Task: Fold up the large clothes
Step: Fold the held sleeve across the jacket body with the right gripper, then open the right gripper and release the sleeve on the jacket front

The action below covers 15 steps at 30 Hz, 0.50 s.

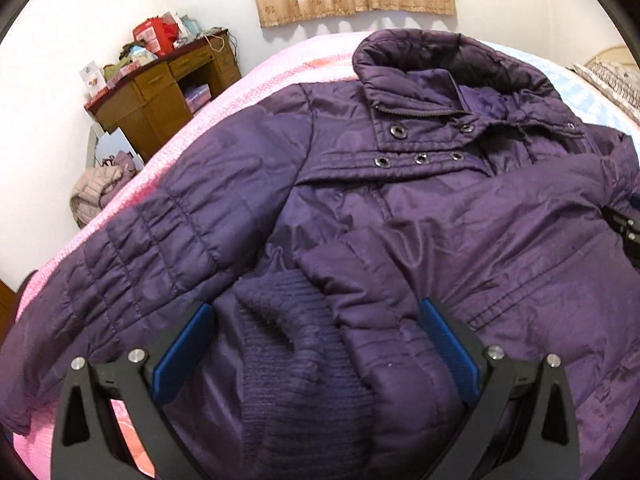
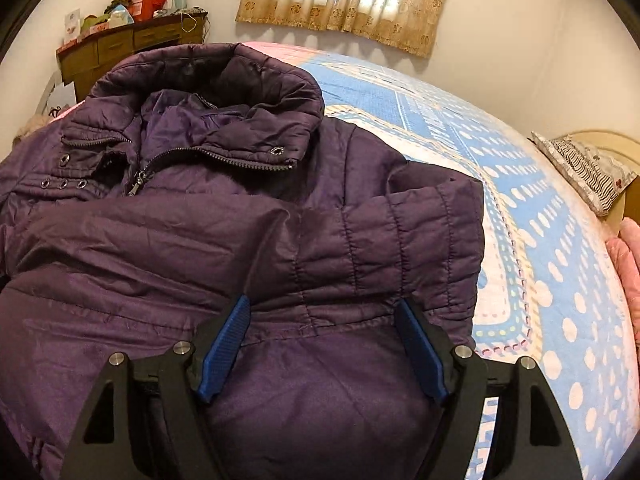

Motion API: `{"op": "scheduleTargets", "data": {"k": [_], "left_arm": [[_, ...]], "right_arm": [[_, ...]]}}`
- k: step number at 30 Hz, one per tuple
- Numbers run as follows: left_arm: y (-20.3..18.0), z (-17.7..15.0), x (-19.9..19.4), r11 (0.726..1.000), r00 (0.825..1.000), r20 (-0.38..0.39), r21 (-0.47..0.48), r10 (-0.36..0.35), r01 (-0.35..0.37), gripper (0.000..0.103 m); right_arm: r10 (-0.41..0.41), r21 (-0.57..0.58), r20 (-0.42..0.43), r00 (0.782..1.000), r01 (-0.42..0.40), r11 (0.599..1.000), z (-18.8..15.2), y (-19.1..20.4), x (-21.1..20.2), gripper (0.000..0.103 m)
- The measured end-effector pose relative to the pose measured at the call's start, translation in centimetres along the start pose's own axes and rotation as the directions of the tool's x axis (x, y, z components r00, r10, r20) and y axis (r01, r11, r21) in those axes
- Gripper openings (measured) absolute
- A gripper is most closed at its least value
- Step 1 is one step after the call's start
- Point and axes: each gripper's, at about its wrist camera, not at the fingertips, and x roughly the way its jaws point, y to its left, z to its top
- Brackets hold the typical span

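Note:
A large purple padded jacket (image 1: 400, 220) lies front up on the bed, collar (image 1: 440, 64) at the far end. One sleeve is folded in over the chest, and its dark knit cuff (image 1: 288, 340) lies between the fingers of my left gripper (image 1: 316, 306), which stands wide open just above it. The other sleeve (image 1: 160, 248) stretches out to the left. In the right wrist view the jacket (image 2: 160, 260) has a quilted sleeve (image 2: 360, 248) folded across it. My right gripper (image 2: 322, 302) is open, low over the waist seam, with its pads off the fabric.
The bed has a pink cover (image 1: 240, 92) on one side and a blue dotted blanket (image 2: 540, 260) on the other. A cluttered wooden desk (image 1: 168, 84) stands by the far wall, with a heap of clothes (image 1: 96, 192) beside it. A striped pillow (image 2: 584, 172) lies at the right.

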Motion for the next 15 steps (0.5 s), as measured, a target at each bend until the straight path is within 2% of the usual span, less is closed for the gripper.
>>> {"op": "scheduleTargets", "data": {"k": [7,9,12,13,15], "left_arm": [[0.2,0.0,0.2,0.999,1.000,-0.004,-0.019,-0.026,0.026,0.103],[0.4,-0.1,0.2,0.999,0.999,-0.007,-0.031,-0.042,0.042,0.103],[1.1,-0.2,0.4,0.995,0.997,-0.009,-0.061,-0.076,0.075,0.103],[1.2,-0.2,0.4,0.994,0.997,-0.009,-0.068,-0.081,0.080,0.103],[1.2,-0.2,0.4,0.994,0.997,-0.009,-0.070,-0.081,0.081,0.103]], "right_arm": [[-0.044,-0.042,-0.009,0.999,0.044,0.998,0.2,1.1,-0.4,0.076],[-0.070,-0.045,-0.012,0.997,0.069,0.997,0.9,1.2,-2.1,0.076],[0.050,0.044,0.080,0.995,-0.054,0.998,1.8,1.6,-6.1,0.076],[0.082,0.024,0.103,0.991,-0.085,0.996,2.1,2.7,-7.1,0.076],[0.197,-0.023,0.126,0.972,-0.196,0.980,2.6,5.0,-7.7,0.076]]}}
